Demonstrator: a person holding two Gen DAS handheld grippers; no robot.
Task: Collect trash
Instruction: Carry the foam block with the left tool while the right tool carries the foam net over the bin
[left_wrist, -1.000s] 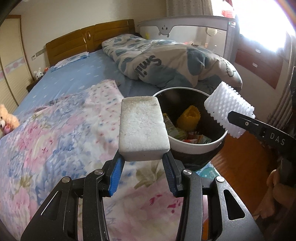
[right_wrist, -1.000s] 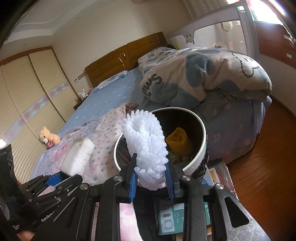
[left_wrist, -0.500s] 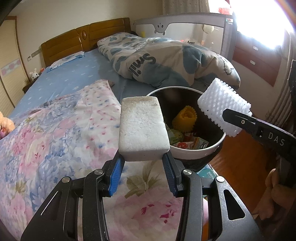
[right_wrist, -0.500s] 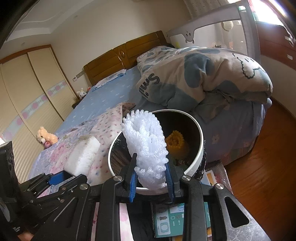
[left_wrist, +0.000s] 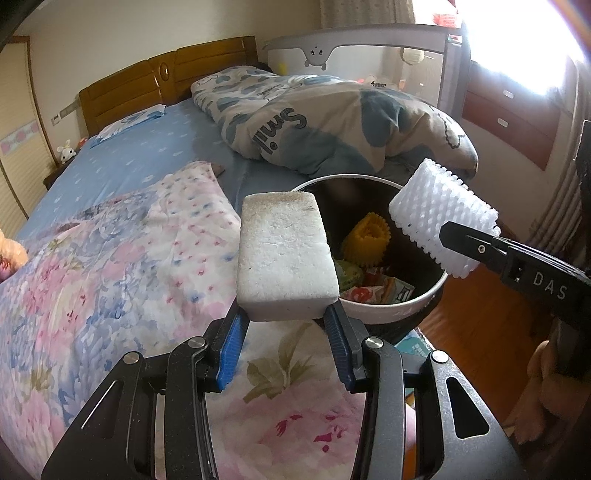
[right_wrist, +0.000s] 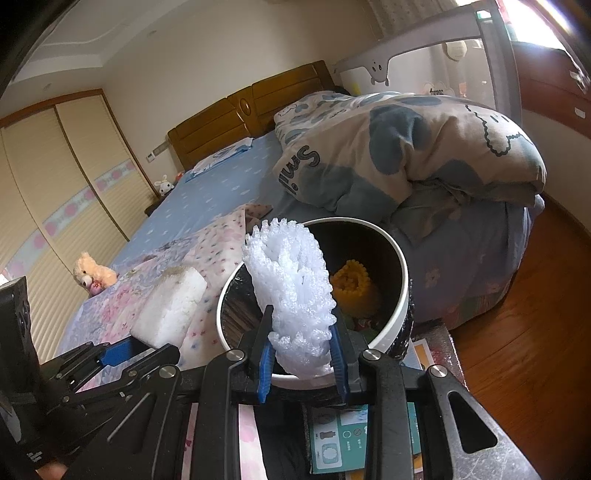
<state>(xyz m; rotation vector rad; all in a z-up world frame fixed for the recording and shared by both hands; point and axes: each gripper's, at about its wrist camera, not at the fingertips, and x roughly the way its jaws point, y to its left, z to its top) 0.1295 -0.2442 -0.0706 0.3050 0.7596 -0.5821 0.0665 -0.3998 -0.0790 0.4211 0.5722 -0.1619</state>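
My left gripper (left_wrist: 286, 321) is shut on a white foam block (left_wrist: 286, 254), held above the flowered quilt just left of the trash bin (left_wrist: 388, 314). The bin is round, white-rimmed, dark inside, and holds a yellow foam net (left_wrist: 367, 236) and wrappers (left_wrist: 373, 291). My right gripper (right_wrist: 303, 354) is shut on a white foam net sleeve (right_wrist: 295, 291), held over the bin's near rim (right_wrist: 399, 306). The sleeve also shows in the left wrist view (left_wrist: 439, 218) over the bin's right rim. The block shows in the right wrist view (right_wrist: 170, 306).
The bin stands beside a bed with a flowered quilt (left_wrist: 110, 277) and a rolled duvet (left_wrist: 332, 122). A wooden headboard (left_wrist: 166, 77) is at the back. A teddy bear (right_wrist: 92, 275) lies on the bed. Wood floor (right_wrist: 535, 332) lies to the right.
Both grippers have come a little closer to the bin with their loads. The foam block and the net sleeve stay gripped.
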